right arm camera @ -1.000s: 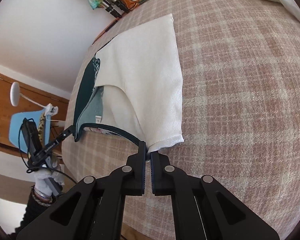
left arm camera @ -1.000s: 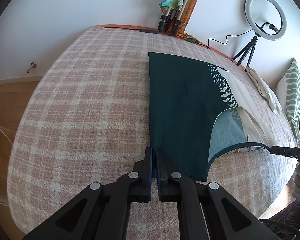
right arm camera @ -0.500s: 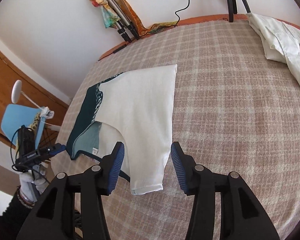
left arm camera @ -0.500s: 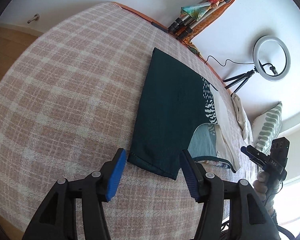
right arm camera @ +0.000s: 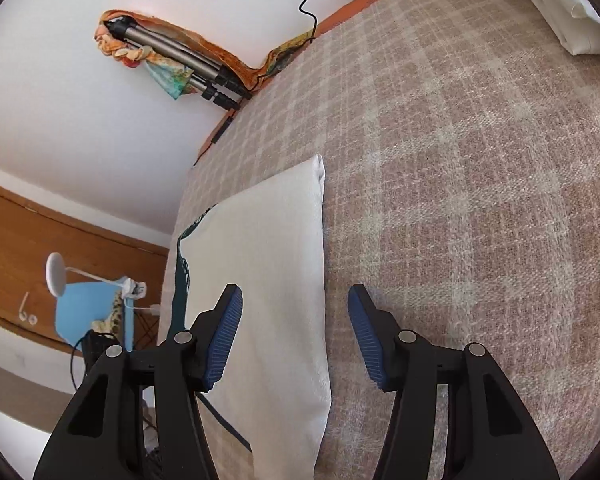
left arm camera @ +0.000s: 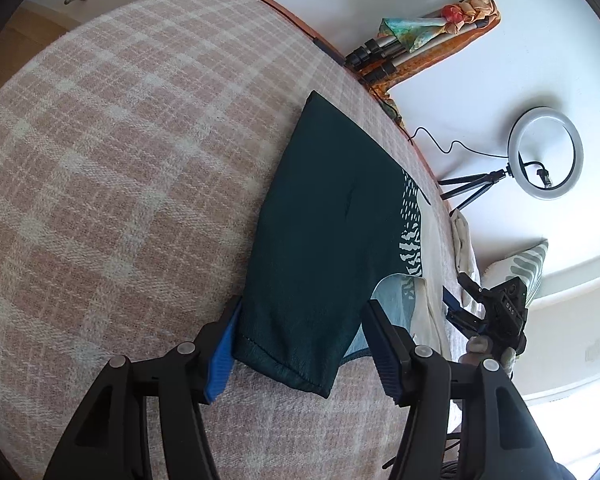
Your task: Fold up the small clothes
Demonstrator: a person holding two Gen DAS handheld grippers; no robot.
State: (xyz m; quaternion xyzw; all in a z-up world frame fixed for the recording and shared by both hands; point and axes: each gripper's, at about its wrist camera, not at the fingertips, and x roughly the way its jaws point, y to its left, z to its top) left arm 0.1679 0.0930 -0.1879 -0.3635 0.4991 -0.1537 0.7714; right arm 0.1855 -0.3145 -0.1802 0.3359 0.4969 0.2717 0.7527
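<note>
With both grippers empty, shirt (left arm camera: 324,240) lies flat on bed (left arm camera: 120,160), side panels folded in, teal over left, cream (right arm camera: 276,280) over right.
Left gripper (left arm camera: 300,344): jaws wide, straddling teal hem, gripping nothing.
Right gripper (right arm camera: 296,336): jaws wide over cream edge, holding nothing.
Risk: pads snag loose fabric, flap drags open, fold skews.
Versus 1 s ago: both were pinched shut on hem corners; now released, pitched lower over cloth.

Both claws (left arm camera: 300,340) (right arm camera: 296,336) now open, off shirt (left arm camera: 324,240).
</note>
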